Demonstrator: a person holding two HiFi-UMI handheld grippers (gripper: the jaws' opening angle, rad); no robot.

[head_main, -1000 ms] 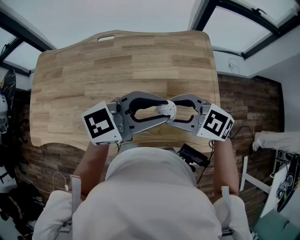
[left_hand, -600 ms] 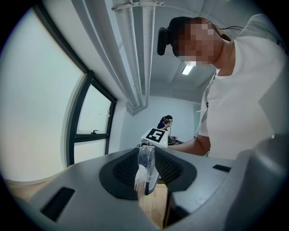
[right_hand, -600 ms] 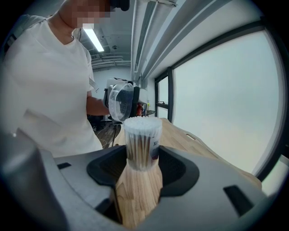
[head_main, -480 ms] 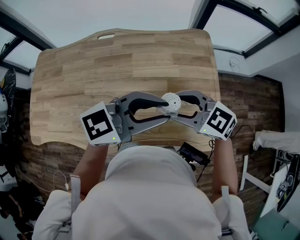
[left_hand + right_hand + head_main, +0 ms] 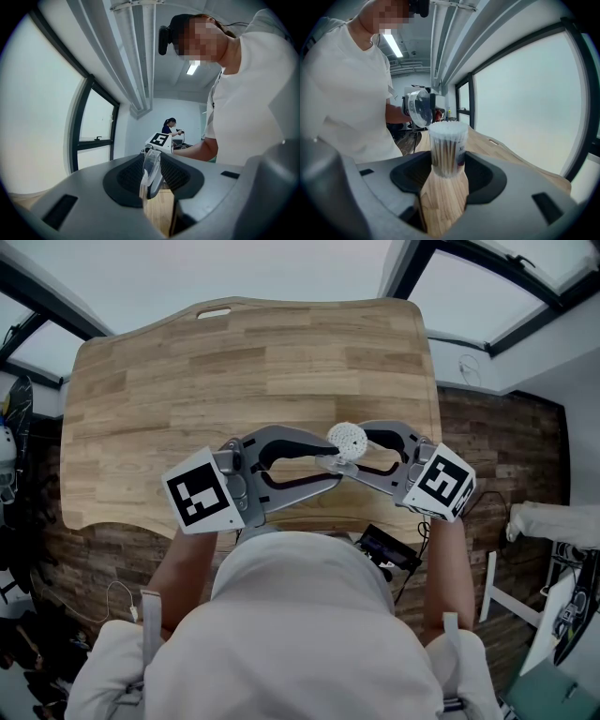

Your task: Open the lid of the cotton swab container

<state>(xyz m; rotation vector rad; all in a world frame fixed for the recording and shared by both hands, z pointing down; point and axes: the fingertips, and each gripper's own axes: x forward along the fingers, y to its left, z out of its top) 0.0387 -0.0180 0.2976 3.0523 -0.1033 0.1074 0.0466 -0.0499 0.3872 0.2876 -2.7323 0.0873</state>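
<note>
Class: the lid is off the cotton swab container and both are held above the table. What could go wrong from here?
1. The open cotton swab container is gripped low in the right claw; tilting it could spill swabs onto the table.
2. The left claw pinches the thin clear lid edge-on; it might slip out and drop.

Clear lid (image 5: pixel 151 171); swab container (image 5: pixel 447 150) white inside; tan wood-grain tbl (image 5: pixel 234 362).
</note>
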